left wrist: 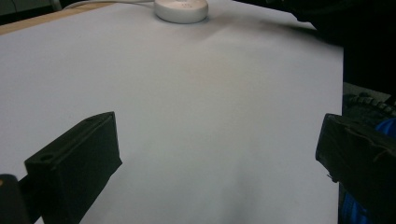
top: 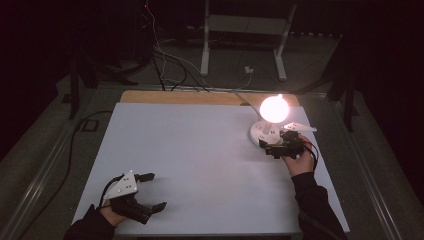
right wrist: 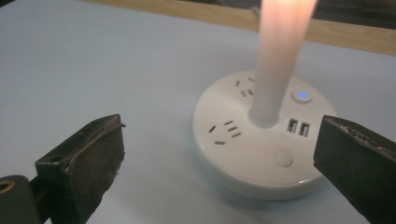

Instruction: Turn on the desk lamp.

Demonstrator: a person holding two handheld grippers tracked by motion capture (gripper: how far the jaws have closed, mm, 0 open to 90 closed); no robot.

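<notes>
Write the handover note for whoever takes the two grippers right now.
Left gripper: open, holding nothing, near the table's front-left corner.
Right gripper: open, holding nothing, just in front of the lamp base.
Lamp: at the far right of the table, lit; blue indicator glows on the base.
Done: lamp is on.
Left: not evident from here; if it must go off, the base buttons are within the right gripper's reach.

left gripper (left wrist: 219,158): jaws wide apart, nothing between them, low over the desk | desk (left wrist: 210,107): pale sheet, bare ahead | lamp base (left wrist: 181,8): white, round, at far edge, well apart | far left: wooden edge strip (left wrist: 42,18) | right: dark sleeve (left wrist: 359,42)
</notes>
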